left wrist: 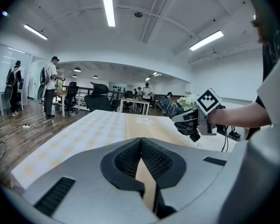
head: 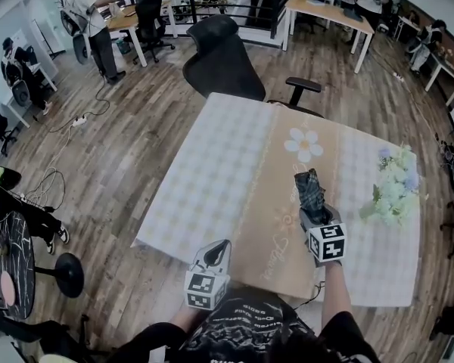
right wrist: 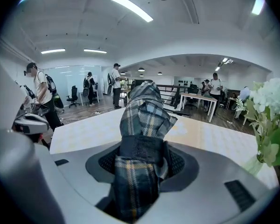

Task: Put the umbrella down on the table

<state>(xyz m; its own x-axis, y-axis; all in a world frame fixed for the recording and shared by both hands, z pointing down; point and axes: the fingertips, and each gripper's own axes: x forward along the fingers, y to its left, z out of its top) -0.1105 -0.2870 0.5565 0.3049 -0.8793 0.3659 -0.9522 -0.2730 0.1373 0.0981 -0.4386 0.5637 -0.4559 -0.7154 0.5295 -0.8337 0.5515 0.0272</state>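
Observation:
A folded dark plaid umbrella (head: pixel 310 190) is held above the right half of the table (head: pixel 212 165), pointing away from me. My right gripper (head: pixel 312 213) is shut on the umbrella. In the right gripper view the umbrella (right wrist: pixel 142 120) fills the space between the jaws, with its strap across the pads. In the left gripper view the umbrella (left wrist: pixel 170 107) and the right gripper (left wrist: pixel 191 121) show at the right. My left gripper (head: pixel 220 248) hovers at the table's near edge. Its jaws (left wrist: pixel 141 143) meet at the tips with nothing between them.
A bunch of pale flowers (head: pixel 397 184) stands at the table's right side, close to the right gripper. A tan runner with a daisy print (head: pixel 303 144) crosses the checked cloth. A black office chair (head: pixel 223 59) stands behind the table. People work at desks further off.

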